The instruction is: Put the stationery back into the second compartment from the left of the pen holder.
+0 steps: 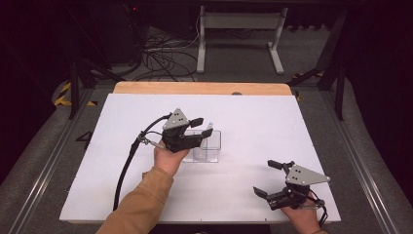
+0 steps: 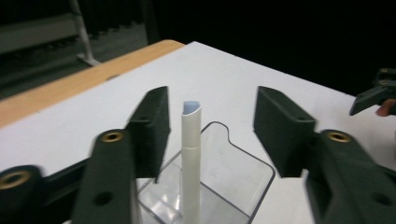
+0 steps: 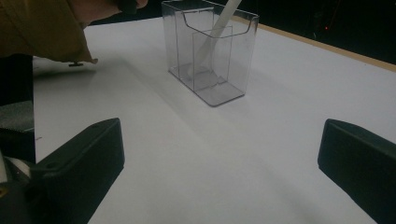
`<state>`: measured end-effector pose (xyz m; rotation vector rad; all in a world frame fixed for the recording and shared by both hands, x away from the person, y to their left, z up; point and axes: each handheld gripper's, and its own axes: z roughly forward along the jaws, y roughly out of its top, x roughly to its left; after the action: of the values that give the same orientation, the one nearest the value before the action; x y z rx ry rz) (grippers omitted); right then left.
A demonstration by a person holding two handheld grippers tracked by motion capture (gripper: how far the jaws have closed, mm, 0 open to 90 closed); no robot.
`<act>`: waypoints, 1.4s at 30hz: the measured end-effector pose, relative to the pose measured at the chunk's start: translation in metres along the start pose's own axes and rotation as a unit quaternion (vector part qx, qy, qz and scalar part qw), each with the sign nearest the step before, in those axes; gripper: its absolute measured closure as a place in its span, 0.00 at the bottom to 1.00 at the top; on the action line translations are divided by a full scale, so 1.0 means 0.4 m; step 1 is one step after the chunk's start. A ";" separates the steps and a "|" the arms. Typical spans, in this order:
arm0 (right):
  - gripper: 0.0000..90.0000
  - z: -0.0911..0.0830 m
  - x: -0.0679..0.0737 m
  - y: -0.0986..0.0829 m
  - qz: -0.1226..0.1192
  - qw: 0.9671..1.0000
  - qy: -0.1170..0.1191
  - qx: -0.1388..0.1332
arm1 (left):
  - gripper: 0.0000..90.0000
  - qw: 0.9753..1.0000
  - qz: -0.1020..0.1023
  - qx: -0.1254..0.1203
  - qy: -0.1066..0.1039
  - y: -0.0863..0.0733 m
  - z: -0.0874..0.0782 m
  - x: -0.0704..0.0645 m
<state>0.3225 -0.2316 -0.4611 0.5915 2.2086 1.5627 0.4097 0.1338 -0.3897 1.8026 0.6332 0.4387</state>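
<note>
White pen (image 2: 191, 154) stands tilted inside the clear holder (image 3: 210, 51), between the spread jaws of the left gripper (image 2: 210, 126), untouched. Right gripper (image 1: 272, 179) rests well apart near the white table (image 1: 272, 122) edge, jaws spread, empty.

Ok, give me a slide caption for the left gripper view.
Left gripper, fingers open, poised around a white pen standing in a clear holder.

A white marker (image 2: 191, 154) stands tilted inside a clear compartmented holder (image 1: 208, 146) near the middle of the table (image 1: 253, 112), the left gripper (image 1: 197, 129) above it and the right gripper (image 1: 267, 178) well apart at the near right.
</note>
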 end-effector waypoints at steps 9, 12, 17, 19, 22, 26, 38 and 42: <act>0.01 0.001 0.002 0.001 0.001 1.000 0.000 0.000 | 0.29 1.000 0.003 -0.018 0.003 0.012 -0.078 -0.011; 0.01 0.000 0.002 0.001 0.001 1.000 -0.001 -0.001 | 0.27 1.000 0.011 -0.021 0.005 0.011 -0.102 -0.013; 0.01 0.000 0.002 0.001 0.001 1.000 -0.002 0.001 | 0.23 1.000 0.013 -0.023 0.004 0.002 -0.141 -0.017; 0.01 0.000 0.002 0.001 0.000 1.000 -0.002 -0.001 | 0.22 1.000 0.015 -0.024 0.005 -0.005 -0.156 -0.019; 0.01 0.000 0.002 0.001 -0.001 1.000 -0.003 -0.002 | 0.20 0.999 0.022 -0.023 0.002 -0.019 -0.180 -0.024; 0.01 -0.001 0.002 0.002 -0.002 1.000 -0.005 -0.002 | 0.18 0.999 0.029 -0.024 0.002 -0.039 -0.211 -0.026; 0.01 -0.005 0.004 0.001 -0.002 1.000 -0.008 -0.003 | 0.13 1.000 0.018 -0.012 -0.002 -0.117 -0.288 -0.013; 0.01 -0.006 0.004 0.001 -0.002 1.000 -0.010 0.000 | 0.10 1.000 0.013 0.004 -0.001 -0.144 -0.307 -0.009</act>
<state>0.3200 -0.2326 -0.4601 0.5986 2.1935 1.5488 0.3238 0.2375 -0.4061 1.8196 0.6112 0.4537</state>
